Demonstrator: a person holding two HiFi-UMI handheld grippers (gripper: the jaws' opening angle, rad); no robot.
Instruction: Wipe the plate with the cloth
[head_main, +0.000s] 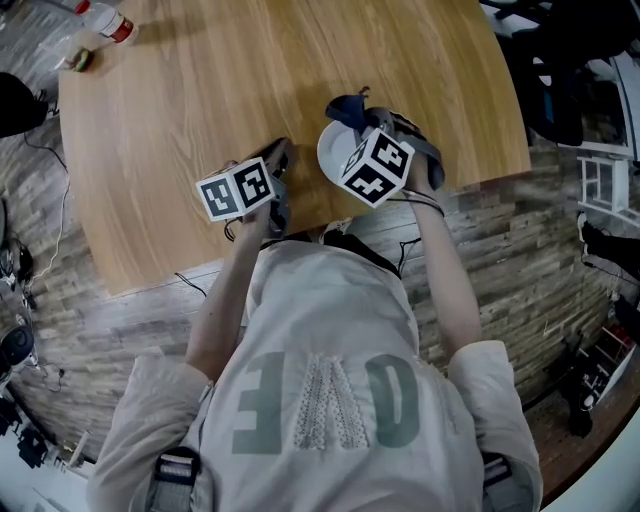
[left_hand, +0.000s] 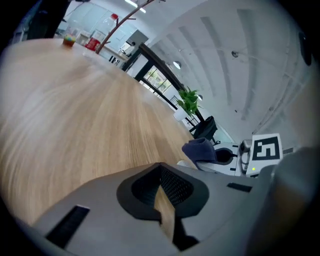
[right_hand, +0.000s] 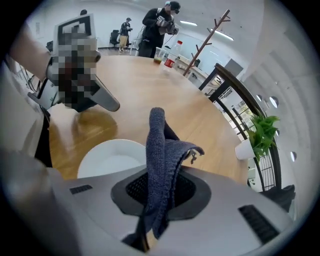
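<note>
Cloth (right_hand: 159, 145) pinched tight in our right gripper (right_hand: 156, 192) — we are holding it over the plate (right_hand: 107, 156), left gripper (left_hand: 162, 192) barely parted, gripping nothing.

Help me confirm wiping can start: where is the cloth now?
The cloth is clamped in the right hand-held gripper, by the white plate at the table's near edge, right of centre in the head view.

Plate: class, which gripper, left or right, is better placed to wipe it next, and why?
Right. The right gripper has its jaws clamped on the dark blue cloth, close over the white plate. The left gripper has nothing between its jaws and sits off to the plate's side.
</note>
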